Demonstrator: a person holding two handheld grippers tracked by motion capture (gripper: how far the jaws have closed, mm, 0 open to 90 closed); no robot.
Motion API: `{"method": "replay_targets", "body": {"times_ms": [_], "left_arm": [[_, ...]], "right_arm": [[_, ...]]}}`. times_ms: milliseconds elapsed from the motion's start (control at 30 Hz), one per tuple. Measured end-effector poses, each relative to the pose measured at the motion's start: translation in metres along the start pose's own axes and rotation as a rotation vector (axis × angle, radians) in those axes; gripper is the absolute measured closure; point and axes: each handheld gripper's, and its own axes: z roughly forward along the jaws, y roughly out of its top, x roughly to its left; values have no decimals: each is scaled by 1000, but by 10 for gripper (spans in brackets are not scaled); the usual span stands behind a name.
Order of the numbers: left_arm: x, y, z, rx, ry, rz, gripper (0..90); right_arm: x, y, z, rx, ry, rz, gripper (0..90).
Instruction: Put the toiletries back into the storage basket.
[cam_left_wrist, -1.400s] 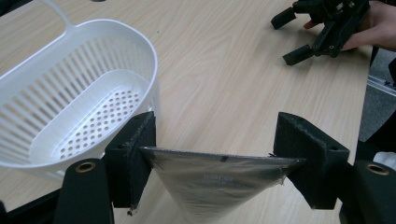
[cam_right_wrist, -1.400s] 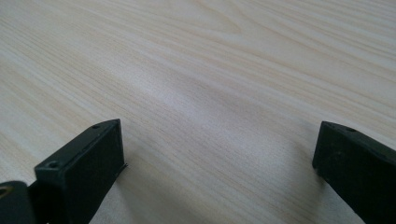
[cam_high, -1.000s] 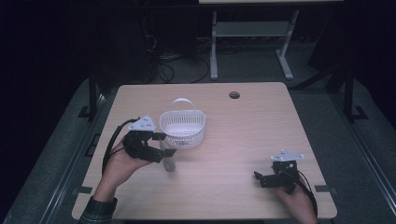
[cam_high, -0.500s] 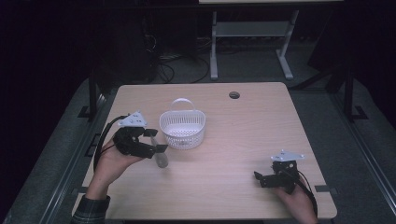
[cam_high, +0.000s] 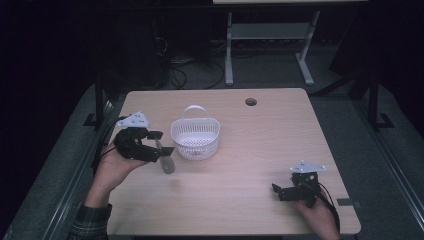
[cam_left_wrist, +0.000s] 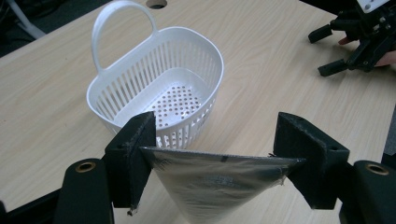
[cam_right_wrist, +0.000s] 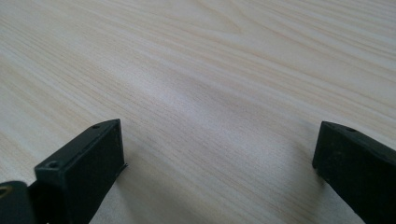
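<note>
The left gripper (cam_left_wrist: 215, 154) pinches a silvery foil packet (cam_left_wrist: 217, 184) between its fingers (cam_left_wrist: 133, 156), just beside the empty white basket (cam_left_wrist: 159, 93). The right gripper (cam_right_wrist: 217, 163) has its fingers spread wide over the bare worktop (cam_right_wrist: 210, 70).

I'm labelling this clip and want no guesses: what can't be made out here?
- Packet in the left gripper: its print is blurred in the left gripper view, its lower tip cut off by the bottom edge.
- Same packet in the high view: too small to identify.
- Basket floor: part hidden behind its near wall in the high view.
</note>
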Motion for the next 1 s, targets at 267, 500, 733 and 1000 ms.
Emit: {"method": "replay_targets", "body": {"times_ms": [267, 500, 733, 1000], "left_arm": [[3, 15, -7, -5, 2, 10, 296], [5, 26, -9, -7, -3, 14, 296], [6, 37, -12, -15, -10, 17, 296], [9, 50, -14, -31, -25, 13, 296]], "right_arm": [[0, 0, 0, 0, 1, 1, 15], [0, 0, 0, 0, 0, 1, 15], [0, 0, 0, -1, 0, 1, 14], [0, 0, 0, 0, 0, 0, 15]]}}
